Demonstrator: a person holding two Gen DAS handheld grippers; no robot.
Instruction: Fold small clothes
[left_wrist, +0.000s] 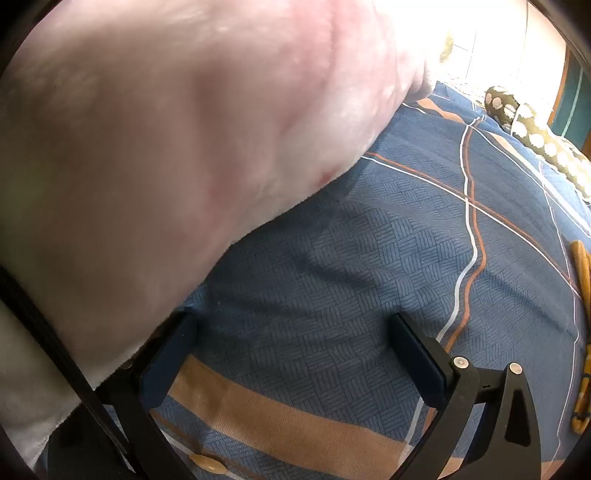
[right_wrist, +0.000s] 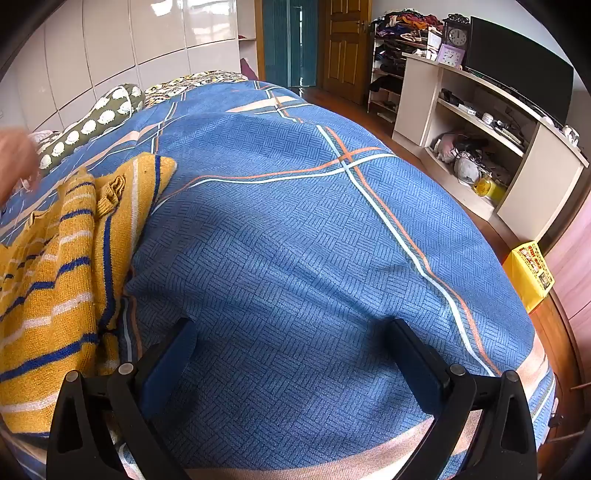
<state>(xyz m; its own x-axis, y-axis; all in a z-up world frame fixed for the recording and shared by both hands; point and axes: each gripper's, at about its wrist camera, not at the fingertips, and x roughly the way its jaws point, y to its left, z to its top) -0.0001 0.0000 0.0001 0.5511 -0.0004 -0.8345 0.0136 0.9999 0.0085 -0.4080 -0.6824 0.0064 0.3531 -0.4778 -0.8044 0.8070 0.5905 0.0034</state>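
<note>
Two hand-held grippers are hanging over a bed. The left hand-held gripper (left_wrist: 291, 354) is spread wide open, and nothing is sitting between its dark fingers (left_wrist: 415, 360). A soft pink cloth (left_wrist: 177, 155) is lying right beside its left finger and is filling most of that view. It is blurry, so I cannot tell what kind of clothing it is, or if it is touching the finger. Under it the blue bed cover (left_wrist: 369, 258) is lying flat, with white and orange lines on it.

The right hand-held gripper (right_wrist: 291, 354) is wide open too, and it is holding nothing. Just to its left, a yellow knitted sweater (right_wrist: 62, 266) with blue and white stripes is lying crumpled on the cover. The sweater is not touching the gripper fingers (right_wrist: 168, 363).

Farther back, a long green pillow (right_wrist: 99, 118) with white spots is resting near the white wall. Past the bed, a cream shelf unit (right_wrist: 480, 122) is standing with a clock (right_wrist: 457, 37) on top. A brown door (right_wrist: 345, 44) is at the far end.
</note>
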